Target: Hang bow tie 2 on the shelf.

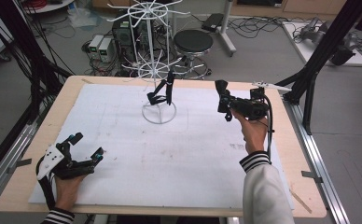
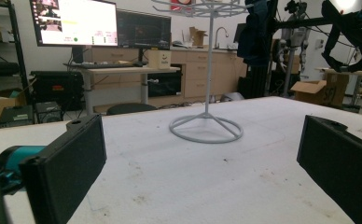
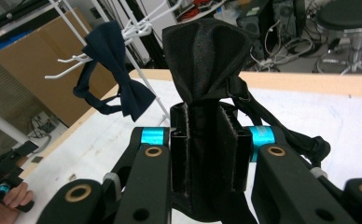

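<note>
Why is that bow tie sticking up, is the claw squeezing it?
Yes, squeezing. In the right gripper view, the right gripper's jaws are pressed against the black bow tie's middle, so its top fans out above them.

Left gripper (image 1: pixel 87 145), lower left of high view: black body, white plate on top, teal accents near the jaw tips, black cable looping below the hand. Its own view shows flat black rectangular jaws and a teal cylinder at the lower left. Right gripper (image 1: pixel 224 100), upper right of high view: black body, grey three-cornered plate, black cable down the wrist. Right gripper view: black linkage arms, brass-ringed pivot holes, teal cylinders either side. Sleeves: white, with black-and-white striped cuffs (image 1: pixel 254 160).
</note>
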`<act>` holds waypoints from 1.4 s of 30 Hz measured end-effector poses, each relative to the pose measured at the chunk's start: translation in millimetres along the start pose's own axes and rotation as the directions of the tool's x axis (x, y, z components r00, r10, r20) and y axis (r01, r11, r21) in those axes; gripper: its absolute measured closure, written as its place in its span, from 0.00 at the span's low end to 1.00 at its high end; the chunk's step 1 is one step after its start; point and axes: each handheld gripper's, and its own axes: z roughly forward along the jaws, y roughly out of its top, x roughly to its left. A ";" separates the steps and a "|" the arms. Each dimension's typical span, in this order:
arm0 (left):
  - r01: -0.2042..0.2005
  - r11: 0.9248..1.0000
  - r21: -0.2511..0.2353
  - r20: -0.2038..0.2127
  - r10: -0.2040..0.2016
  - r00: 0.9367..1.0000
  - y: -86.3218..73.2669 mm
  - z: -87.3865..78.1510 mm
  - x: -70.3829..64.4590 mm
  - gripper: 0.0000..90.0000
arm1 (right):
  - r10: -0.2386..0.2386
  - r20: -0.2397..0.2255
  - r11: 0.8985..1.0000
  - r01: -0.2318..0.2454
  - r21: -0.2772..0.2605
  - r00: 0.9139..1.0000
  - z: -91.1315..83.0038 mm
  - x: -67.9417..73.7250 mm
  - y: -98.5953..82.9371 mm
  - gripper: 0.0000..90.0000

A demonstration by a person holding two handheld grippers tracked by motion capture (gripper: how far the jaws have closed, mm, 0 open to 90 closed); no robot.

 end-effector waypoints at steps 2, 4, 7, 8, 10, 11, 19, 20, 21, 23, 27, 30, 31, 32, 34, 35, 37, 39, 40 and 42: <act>0.002 1.000 0.001 0.000 -0.002 1.000 0.0 -0.2 0.1 0.02 | -0.010 -0.006 1.000 0.010 -0.010 1.000 2.5 1.6 2.3 0.85; 0.002 1.000 0.000 -0.001 -0.002 1.000 0.0 -0.1 0.0 0.02 | -0.018 -0.003 1.000 0.018 -0.003 1.000 5.6 2.7 5.2 0.85; 0.000 1.000 0.000 -0.002 0.000 1.000 0.0 0.0 -0.1 0.02 | -0.028 -0.006 1.000 0.028 -0.014 1.000 9.4 4.9 9.2 0.85; 0.000 1.000 0.000 -0.002 0.000 1.000 0.0 0.0 -0.1 0.02 | -0.032 -0.010 0.999 0.032 -0.013 0.999 10.4 6.0 10.6 0.85; 0.000 1.000 0.000 -0.002 0.000 1.000 0.0 0.0 -0.1 0.02 | -0.044 -0.009 0.999 0.044 -0.010 0.999 13.2 8.1 13.5 0.85; 0.001 1.000 0.000 -0.002 -0.001 1.000 0.0 0.1 -0.1 0.02 | -0.053 -0.011 0.999 0.053 -0.008 0.999 14.6 9.4 15.0 0.85; 0.002 1.000 -0.001 -0.002 -0.002 1.000 0.0 -0.2 0.0 0.02 | -0.106 -0.012 0.994 0.106 -0.013 0.994 25.0 17.5 26.4 0.85; 0.005 1.000 -0.002 -0.003 -0.005 1.000 0.0 -0.2 0.0 0.02 | -0.114 -0.012 0.993 0.114 -0.012 0.993 26.2 18.5 27.9 0.85; 0.006 1.000 -0.003 -0.002 -0.006 1.000 0.0 -0.2 0.0 0.02 | -0.122 -0.009 0.992 0.122 -0.014 0.992 27.8 19.3 29.3 0.85; 0.005 1.000 -0.003 -0.002 -0.005 1.000 0.0 -0.1 -0.1 0.02 | -0.134 -0.014 0.991 0.134 -0.014 0.991 31.1 21.2 31.7 0.85; 0.006 1.000 -0.004 -0.002 -0.006 1.000 -0.1 0.0 0.0 0.02 | -0.145 -0.024 0.989 0.145 -0.020 0.989 38.7 26.2 35.7 0.85; 0.005 1.000 -0.002 -0.001 -0.005 1.000 0.0 -0.2 0.1 0.02 | -0.155 -0.024 0.988 0.154 -0.024 0.988 44.6 29.1 39.9 0.85; 0.005 1.000 -0.002 -0.001 -0.005 1.000 0.0 -0.2 0.2 0.02 | -0.151 -0.027 0.988 0.150 -0.028 0.988 46.2 30.2 41.3 0.85; 0.006 1.000 -0.002 -0.001 -0.006 1.000 0.0 -0.2 0.2 0.02 | -0.150 -0.030 0.988 0.149 -0.034 0.988 48.1 30.9 42.8 0.85; 0.007 1.000 -0.004 0.000 -0.007 1.000 -0.1 -0.2 0.3 0.02 | -0.150 -0.034 0.988 0.149 -0.037 0.988 51.8 32.7 45.7 0.85; 0.009 1.000 -0.003 0.001 -0.009 1.000 0.0 -0.3 0.3 0.02 | -0.153 -0.033 0.988 0.151 -0.043 0.988 53.5 33.8 46.5 0.85; 0.010 1.000 -0.003 0.001 -0.010 1.000 -0.1 -0.3 0.3 0.02 | -0.156 -0.036 0.987 0.154 -0.045 0.987 57.7 36.3 48.4 0.85; 0.011 1.000 -0.002 0.000 -0.011 1.000 -0.1 -0.4 0.4 0.02 | -0.166 -0.035 0.985 0.164 -0.047 0.986 61.1 38.6 50.4 0.85; 0.011 1.000 -0.002 -0.001 -0.011 1.000 -0.1 -0.5 0.5 0.02 | -0.167 -0.036 0.985 0.165 -0.048 0.985 62.4 39.2 51.0 0.85; 0.012 1.000 -0.003 -0.001 -0.012 1.000 -0.1 -0.4 0.5 0.02 | -0.177 -0.037 0.983 0.175 -0.046 0.984 66.0 41.0 52.5 0.85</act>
